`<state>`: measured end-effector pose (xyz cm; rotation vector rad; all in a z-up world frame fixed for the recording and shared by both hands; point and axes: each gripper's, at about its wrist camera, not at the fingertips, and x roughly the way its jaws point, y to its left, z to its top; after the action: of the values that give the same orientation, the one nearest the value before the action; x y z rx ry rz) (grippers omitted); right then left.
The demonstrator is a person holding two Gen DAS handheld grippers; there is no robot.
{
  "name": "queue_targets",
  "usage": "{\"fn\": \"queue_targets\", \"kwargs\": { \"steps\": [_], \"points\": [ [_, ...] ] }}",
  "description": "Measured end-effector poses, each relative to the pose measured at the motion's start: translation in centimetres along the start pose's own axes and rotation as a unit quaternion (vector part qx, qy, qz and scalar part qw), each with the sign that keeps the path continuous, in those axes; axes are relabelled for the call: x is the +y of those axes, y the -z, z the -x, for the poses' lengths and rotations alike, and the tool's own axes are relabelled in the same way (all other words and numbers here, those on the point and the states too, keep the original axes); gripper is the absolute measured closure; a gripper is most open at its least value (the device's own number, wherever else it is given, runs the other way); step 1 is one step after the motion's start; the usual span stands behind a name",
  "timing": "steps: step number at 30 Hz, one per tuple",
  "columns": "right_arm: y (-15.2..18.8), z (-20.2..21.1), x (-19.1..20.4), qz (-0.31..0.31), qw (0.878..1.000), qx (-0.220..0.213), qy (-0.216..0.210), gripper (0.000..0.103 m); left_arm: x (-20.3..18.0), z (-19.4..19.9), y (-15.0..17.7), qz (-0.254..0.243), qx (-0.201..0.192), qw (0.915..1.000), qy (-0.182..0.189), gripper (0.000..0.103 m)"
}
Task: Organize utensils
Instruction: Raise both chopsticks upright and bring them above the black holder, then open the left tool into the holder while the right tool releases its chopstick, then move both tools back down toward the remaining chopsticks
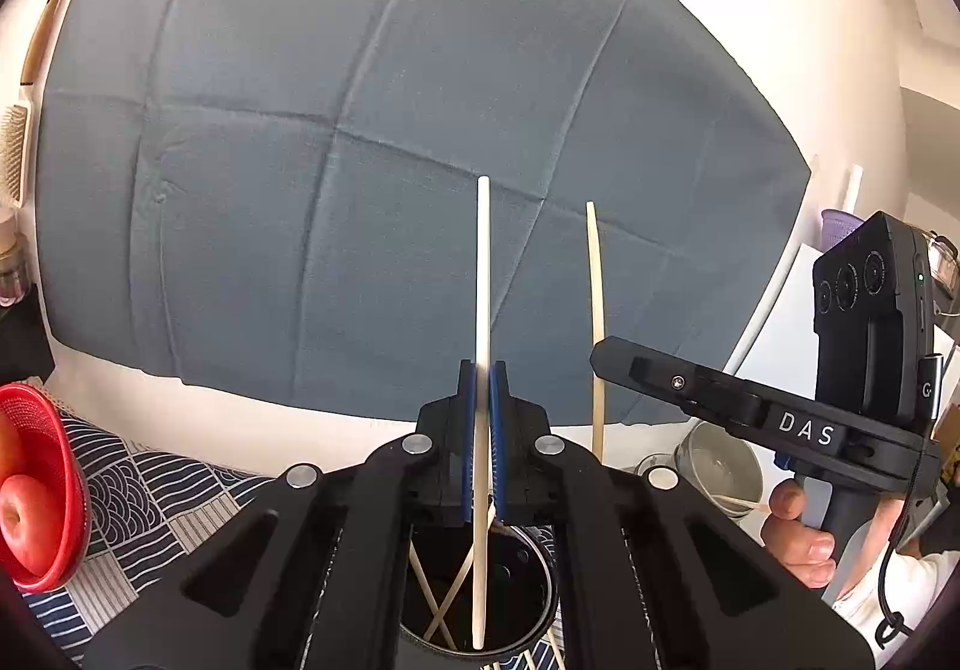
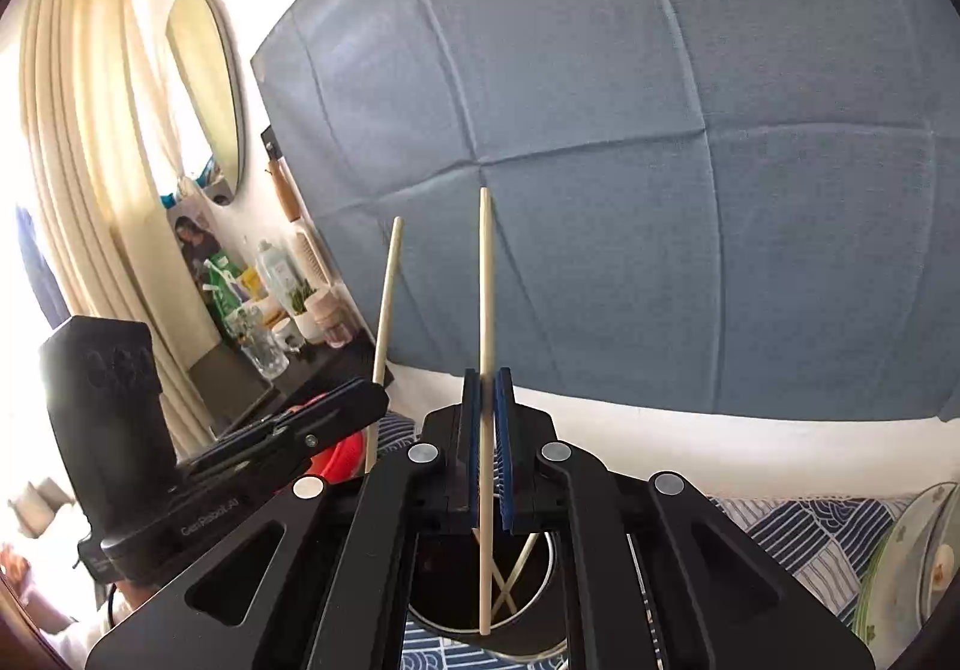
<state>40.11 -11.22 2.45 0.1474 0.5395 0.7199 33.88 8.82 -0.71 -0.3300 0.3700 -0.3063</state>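
My left gripper is shut on a pale chopstick held upright over a black round holder with several chopsticks inside. My right gripper is shut on a thin wooden chopstick, also upright, its lower end inside the same black holder. In the left wrist view the right gripper stands to the right with its chopstick. In the right wrist view the left gripper stands to the left with its chopstick.
A blue cloth hangs on the wall behind. A red basket with an apple sits at left on a patterned tablecloth. A metal bowl is at right. A shelf with bottles and a plate show.
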Motion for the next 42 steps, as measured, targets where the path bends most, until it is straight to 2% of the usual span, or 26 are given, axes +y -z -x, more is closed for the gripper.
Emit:
{"fn": "queue_targets", "kwargs": {
  "steps": [5,9,14,16,17,18,19,20,21,23,24,27,34,38,42],
  "points": [
    [0.3,-1.7,-0.4,0.004,1.0,-0.001,-0.004,0.098,1.3,-1.7,1.0,0.029,0.002,0.9996,0.0,0.098],
    [1.2,-3.3,-0.9,0.0,1.0,0.017,-0.002,0.098,1.3,-2.4,2.0,0.015,0.01,0.9998,-0.012,0.098],
    [2.8,-4.0,-0.9,0.007,0.999,0.039,-0.001,0.098,1.6,-2.5,3.4,0.021,0.02,0.9993,-0.024,0.098],
    [3.3,-3.9,-0.9,0.011,0.998,0.063,-0.014,0.093,1.7,-2.3,3.7,0.021,0.022,0.9988,-0.037,0.098],
    [3.4,-3.7,-0.8,0.018,0.998,0.066,-0.012,0.084,2.0,-2.1,3.8,0.022,0.026,0.9986,-0.041,0.097],
    [3.5,-3.3,-0.6,0.031,0.998,0.061,0.002,0.073,2.0,-1.9,3.8,0.022,0.027,0.9983,-0.046,0.092],
    [3.5,-2.8,-0.4,0.043,0.998,0.051,0.017,0.044,2.1,-1.6,3.7,0.021,0.026,0.9979,-0.056,0.084],
    [3.4,-2.1,-0.2,0.05,0.998,0.037,0.031,0.026,2.2,-1.2,3.6,0.02,0.026,0.9975,-0.063,0.065],
    [3.3,-1.5,-0.2,0.051,0.998,0.026,0.04,0.025,2.3,-0.8,3.5,0.02,0.025,0.9972,-0.068,0.044],
    [2.9,-0.5,-0.3,0.044,0.998,0.025,0.043,0.02,2.3,0.4,3.6,0.018,0.015,0.9953,-0.094,0.021],
    [2.8,0.0,-0.3,0.039,0.998,0.023,0.044,0.017,2.5,1.0,3.7,0.02,0.011,0.994,-0.107,0.014],
    [2.5,1.6,-0.5,0.037,0.998,0.014,0.05,0.016,3.5,2.6,4.4,0.043,0.011,0.9905,-0.13,0.006],
    [2.9,3.2,-0.5,0.039,0.996,0.03,0.078,0.013,6.0,5.5,5.8,0.087,0.021,0.9783,-0.187,0.006],
    [4.2,3.9,-1.1,0.033,0.993,0.049,0.101,0.013,6.9,6.8,6.2,0.097,0.025,0.9737,-0.205,0.006],
    [5.4,4.5,-2.1,0.021,0.991,0.065,0.118,0.013,7.2,7.8,6.7,0.097,0.033,0.973,-0.207,0.006]
  ]
}}
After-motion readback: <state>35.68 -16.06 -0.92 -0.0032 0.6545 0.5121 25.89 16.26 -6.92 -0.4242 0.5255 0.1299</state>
